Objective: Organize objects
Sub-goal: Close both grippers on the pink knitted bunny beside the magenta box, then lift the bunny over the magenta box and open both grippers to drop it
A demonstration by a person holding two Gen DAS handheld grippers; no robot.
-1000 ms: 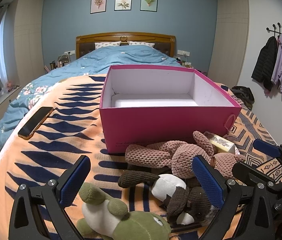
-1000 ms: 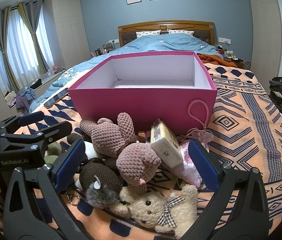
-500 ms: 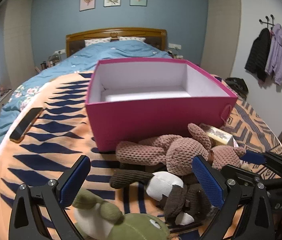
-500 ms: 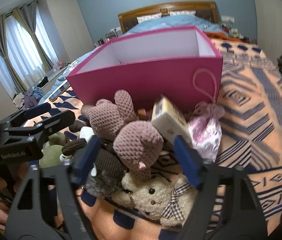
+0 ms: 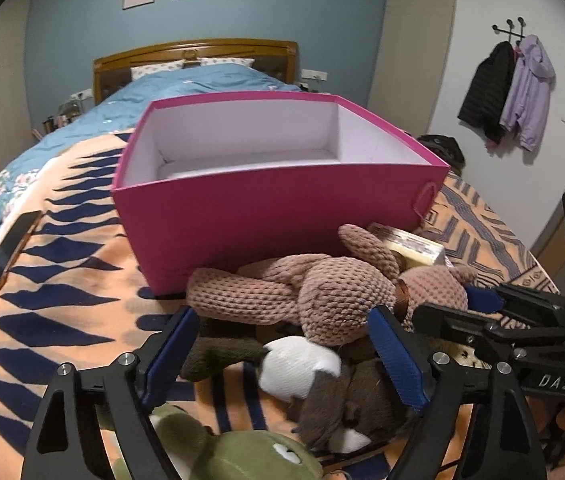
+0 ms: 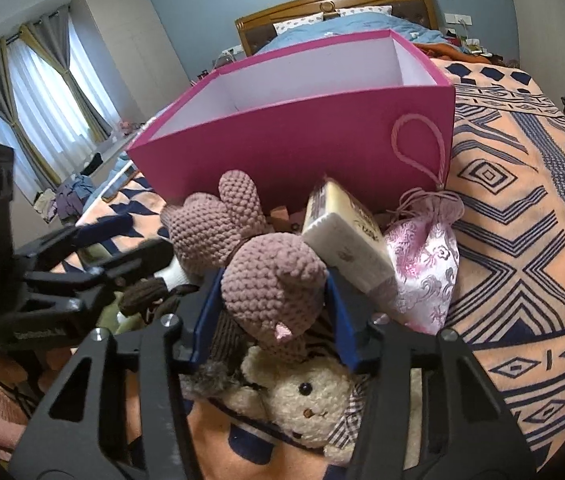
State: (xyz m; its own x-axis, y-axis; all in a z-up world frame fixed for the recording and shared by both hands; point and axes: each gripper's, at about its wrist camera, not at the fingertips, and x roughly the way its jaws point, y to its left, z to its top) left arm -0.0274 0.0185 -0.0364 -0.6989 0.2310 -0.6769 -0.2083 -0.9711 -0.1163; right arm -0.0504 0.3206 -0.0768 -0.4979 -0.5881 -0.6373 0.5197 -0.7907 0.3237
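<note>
Pinching the knitted rabbit point(image 6: 272, 280) by its head, the right gripper point(image 6: 268, 308) sits mid-pickup near the bed's foot edge; next, lifting it into the pink box point(image 6: 302, 136). Left gripper point(image 5: 282, 352) hovers spread.

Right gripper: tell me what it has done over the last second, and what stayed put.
The right gripper moved down and forward into the toy pile and closed its wide-open jaws on the head of the pink crocheted plush. The left gripper also edged forward, still open around the brown-and-white plush. The pink box stays empty; the pile is otherwise undisturbed.
</note>
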